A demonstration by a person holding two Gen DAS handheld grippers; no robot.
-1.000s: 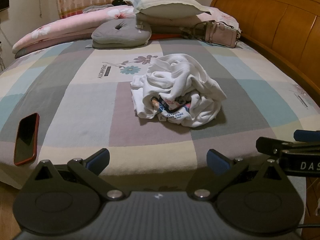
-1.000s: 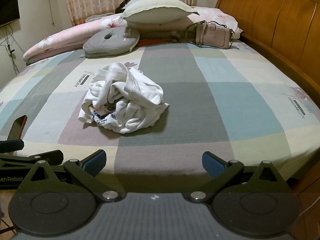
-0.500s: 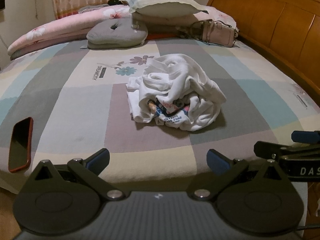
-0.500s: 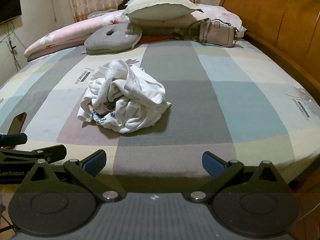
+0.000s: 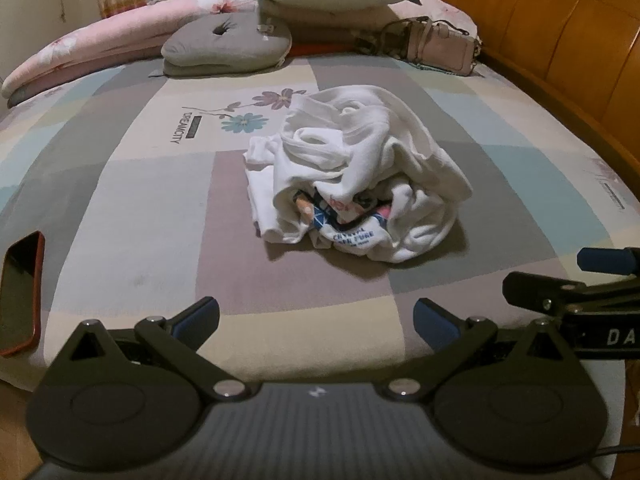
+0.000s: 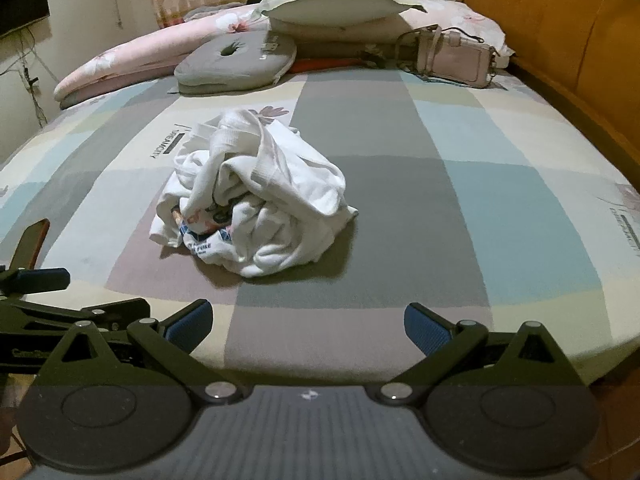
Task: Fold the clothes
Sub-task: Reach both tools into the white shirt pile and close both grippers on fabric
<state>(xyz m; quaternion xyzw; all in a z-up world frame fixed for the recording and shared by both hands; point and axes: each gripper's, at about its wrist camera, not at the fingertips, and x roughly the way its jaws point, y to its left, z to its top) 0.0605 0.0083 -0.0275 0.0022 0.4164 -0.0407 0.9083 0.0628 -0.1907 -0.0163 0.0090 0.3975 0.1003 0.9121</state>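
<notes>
Both the left gripper [image 5: 316,318] and right gripper [image 6: 307,322] gape empty before crumpled white clothes [image 5: 356,176] beside "DREAMCITY" bedsheet [image 5: 120,184].

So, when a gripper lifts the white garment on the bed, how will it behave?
The white garment lies crumpled in soft folds, so it will probably hang limp and unravel when lifted. It looks like thin cloth, likely light. If pushed, it would probably bunch up on the bedsheet rather than slide.

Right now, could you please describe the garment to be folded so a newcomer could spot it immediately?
On the patchwork bedspread, just this side of its printed flowers, lies a crumpled white garment. It is the only loose clothing there, bunched in a heap with a colourful print showing at the front.
</notes>
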